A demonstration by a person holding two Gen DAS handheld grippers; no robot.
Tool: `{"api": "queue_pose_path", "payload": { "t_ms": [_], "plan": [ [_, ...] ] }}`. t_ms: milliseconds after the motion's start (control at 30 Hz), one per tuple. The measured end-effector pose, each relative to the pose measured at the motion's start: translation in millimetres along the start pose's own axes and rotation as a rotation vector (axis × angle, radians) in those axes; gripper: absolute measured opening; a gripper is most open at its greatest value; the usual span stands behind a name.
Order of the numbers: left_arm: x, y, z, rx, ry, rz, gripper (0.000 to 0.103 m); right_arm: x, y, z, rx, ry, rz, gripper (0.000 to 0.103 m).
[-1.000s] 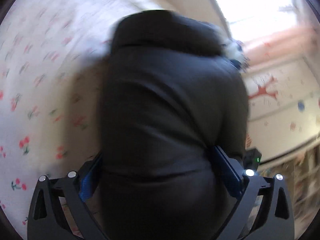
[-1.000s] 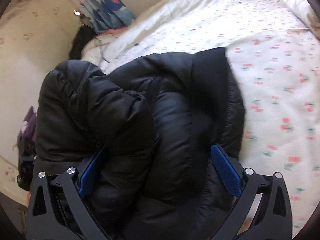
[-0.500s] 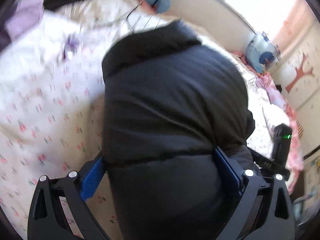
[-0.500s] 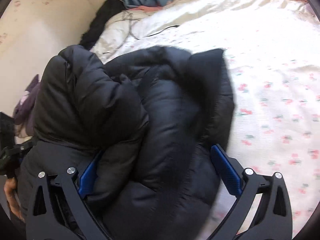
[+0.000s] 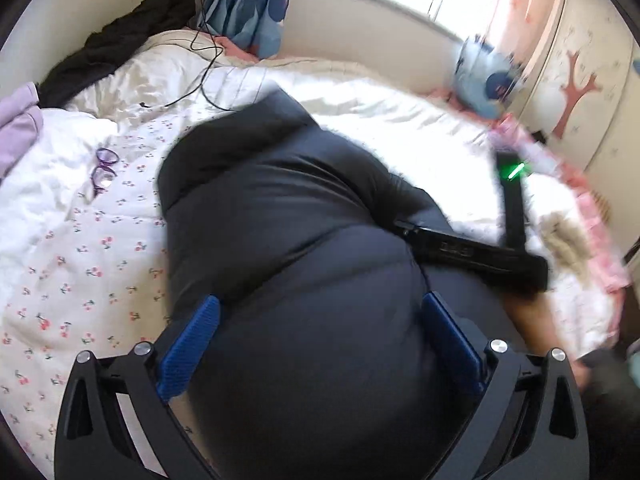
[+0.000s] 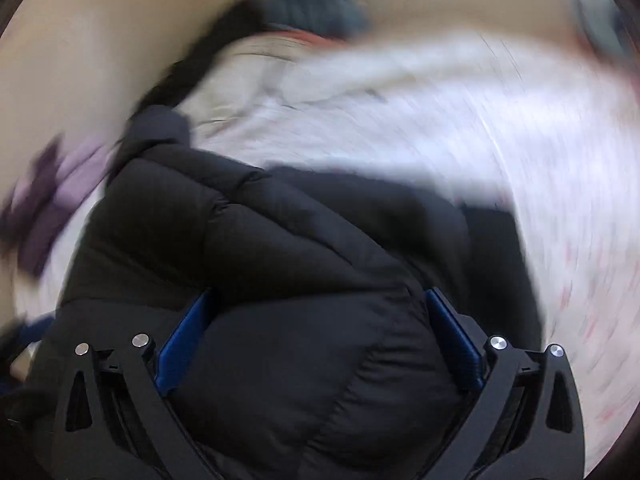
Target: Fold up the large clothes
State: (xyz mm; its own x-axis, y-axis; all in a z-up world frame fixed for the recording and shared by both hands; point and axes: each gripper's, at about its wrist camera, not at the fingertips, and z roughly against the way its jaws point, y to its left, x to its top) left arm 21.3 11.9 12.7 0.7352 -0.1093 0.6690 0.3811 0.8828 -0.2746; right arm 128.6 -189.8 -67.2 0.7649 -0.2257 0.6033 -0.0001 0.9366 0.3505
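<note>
The bed [image 5: 80, 280], covered by a white quilt printed with small cherries, fills most of the left wrist view from 7 to 3 o'clock and serves as the folding surface. On it the black puffer jacket [image 5: 280, 240] is bunched into a thick bundle at the centre of the view. Its long axis is seen to run from 6 o'clock, at the camera, up toward 12 o'clock, with a narrower end pointing toward the window wall; whether that end is collar or hem cannot be told. In the right wrist view the same jacket [image 6: 280, 280] is heaped from 6 to 10 o'clock, though that picture is heavily blurred.

The left gripper [image 5: 320, 344] is held with its jaws spread wide around the padded bulk, blue pads pressed against each side. The right gripper [image 6: 316, 336] is likewise set wide, with quilted fabric packed between its pads. Such a broad grasp is judged to suit a bulky, springy garment, which would slip from a narrow pinch. The bundle is probably being carried or turned as one mass. The right gripper's body is seen at 3 o'clock in the left view, lying against the jacket.

A dark garment [image 5: 116, 32] is draped at 11 o'clock. Purple glasses [image 5: 103, 170] lie at 9 o'clock, apart from the jacket.
</note>
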Motion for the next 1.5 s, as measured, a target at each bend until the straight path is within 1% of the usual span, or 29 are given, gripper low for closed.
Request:
{"api": "queue_pose_path", "payload": {
  "t_ms": [33, 67, 167, 200, 267, 333, 367, 433, 467, 500, 567, 600, 633, 700, 733, 767, 833, 867, 933, 1000, 1100, 1133, 1167, 1200, 1233, 1300, 1367, 1467, 1500],
  "plan": [
    [0, 1, 1, 0.001, 0.006, 0.012, 0.096, -4, -13, -1, -0.002, 0.011, -0.04, 0.097],
    [-4, -2, 2, -0.001, 0.013, 0.02, 0.096, -8, -19, 4, -0.013, 0.029, -0.032, 0.097],
    [-9, -1, -6, 0.027, 0.056, 0.032, 0.096, -15, -8, 29, -0.037, 0.046, 0.022, 0.097],
    [-11, 0, -7, 0.039, 0.066, 0.035, 0.096, -24, -5, 46, -0.028, 0.025, 0.03, 0.097],
    [-10, 7, -8, 0.043, 0.072, 0.054, 0.096, -41, 9, 91, 0.057, -0.08, 0.069, 0.097],
    [-9, 11, -7, 0.032, 0.071, 0.07, 0.096, -60, 24, 110, 0.099, -0.144, 0.122, 0.097],
    [-10, 12, -6, 0.033, 0.07, 0.071, 0.096, -75, 33, 111, 0.075, -0.137, 0.177, 0.097],
    [-10, 10, -5, 0.034, 0.07, 0.068, 0.096, -95, 42, 85, -0.018, -0.018, 0.244, 0.097],
    [-11, 8, -6, 0.037, 0.079, 0.057, 0.096, -105, 35, 70, 0.008, 0.035, 0.224, 0.097],
    [-14, 3, -7, 0.049, 0.085, 0.037, 0.096, -108, 28, 60, 0.018, 0.056, 0.183, 0.097],
    [-19, -4, -9, 0.092, 0.089, -0.01, 0.096, -105, 28, 67, -0.005, 0.078, 0.141, 0.097],
    [-21, -5, -8, 0.109, 0.088, -0.017, 0.096, -107, 33, 80, -0.014, 0.056, 0.14, 0.097],
    [-23, -5, -6, 0.113, 0.082, -0.017, 0.096, -111, 40, 101, 0.003, -0.005, 0.159, 0.097],
    [-25, -3, 4, 0.095, 0.062, -0.003, 0.096, -122, 50, 134, 0.015, -0.123, 0.188, 0.097],
    [-25, -3, 9, 0.089, 0.052, 0.001, 0.096, -128, 52, 143, 0.006, -0.15, 0.193, 0.097],
    [-26, -2, 12, 0.085, 0.046, 0.004, 0.096, -141, 55, 141, -0.022, -0.123, 0.203, 0.097],
    [-29, -4, 17, 0.066, 0.05, 0.001, 0.096, -160, 51, 106, -0.052, 0.068, 0.229, 0.097],
    [-32, -6, 16, 0.064, 0.06, -0.003, 0.096, -165, 45, 100, -0.035, 0.087, 0.211, 0.097],
    [-41, -11, 13, 0.081, 0.087, -0.029, 0.096, -168, 40, 101, -0.033, 0.11, 0.171, 0.097],
    [-47, -11, 14, 0.086, 0.101, -0.035, 0.096, -163, 43, 110, -0.027, 0.1, 0.153, 0.097],
    [-50, -5, 24, 0.054, 0.106, -0.01, 0.096, -168, 45, 143, -0.025, -0.006, 0.162, 0.097],
    [-50, -4, 26, 0.044, 0.104, 0.0, 0.096, -173, 40, 155, -0.034, -0.006, 0.166, 0.097],
    [-50, -2, 26, 0.035, 0.107, 0.01, 0.096, -179, 39, 147, -0.054, 0.048, 0.181, 0.097],
    [-51, -3, 23, 0.036, 0.118, 0.007, 0.096, -185, 35, 135, -0.038, 0.121, 0.187, 0.097],
    [-53, -5, 20, 0.05, 0.129, -0.008, 0.096, -185, 33, 135, -0.031, 0.128, 0.173, 0.097],
    [-54, -8, 22, 0.06, 0.114, -0.023, 0.096, -183, 28, 148, -0.018, 0.087, 0.133, 0.097],
    [-51, -7, 28, 0.058, 0.092, -0.02, 0.096, -173, 26, 175, 0.017, -0.045, 0.121, 0.097],
    [-46, -10, 31, 0.091, 0.07, -0.024, 0.096, -140, 30, 200, 0.0, -0.193, 0.138, 0.097],
    [-45, -14, 32, 0.104, 0.062, -0.037, 0.096, -125, 31, 201, -0.013, -0.216, 0.142, 0.097]
  ]
}}
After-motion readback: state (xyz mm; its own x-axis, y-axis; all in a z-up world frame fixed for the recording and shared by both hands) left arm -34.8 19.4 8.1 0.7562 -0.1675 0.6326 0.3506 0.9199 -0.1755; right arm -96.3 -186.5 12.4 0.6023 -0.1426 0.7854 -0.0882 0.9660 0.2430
